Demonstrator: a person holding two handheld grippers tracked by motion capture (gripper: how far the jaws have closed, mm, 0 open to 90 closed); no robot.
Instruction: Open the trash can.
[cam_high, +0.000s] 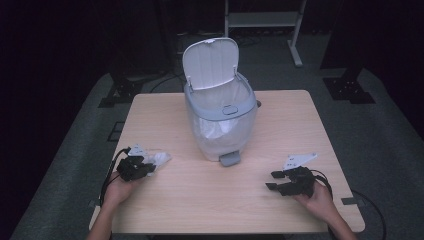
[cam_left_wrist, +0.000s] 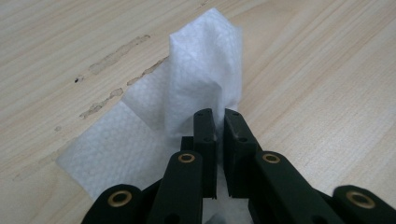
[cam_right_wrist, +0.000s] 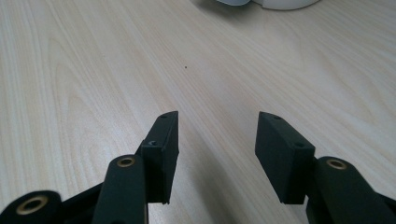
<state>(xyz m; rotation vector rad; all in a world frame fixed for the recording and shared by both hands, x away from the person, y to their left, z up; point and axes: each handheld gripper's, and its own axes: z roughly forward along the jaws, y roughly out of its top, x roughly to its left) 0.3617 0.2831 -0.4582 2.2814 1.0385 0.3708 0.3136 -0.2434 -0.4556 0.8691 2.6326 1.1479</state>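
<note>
Left gripper (cam_left_wrist: 219, 114) pinches tissue (cam_left_wrist: 187, 88) on table (cam_left_wrist: 327, 93)

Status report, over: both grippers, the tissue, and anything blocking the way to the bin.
Left gripper shut on the white tissue, tissue low at the table. Right gripper open, nothing between its fingers. Bin lid up, path looks clear.

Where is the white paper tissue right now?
In the high view, the tissue lies on the near-left part of the table, left of the open-lidded bin, pinched in the left tongs. In the left gripper view, part of it stands up.
</note>
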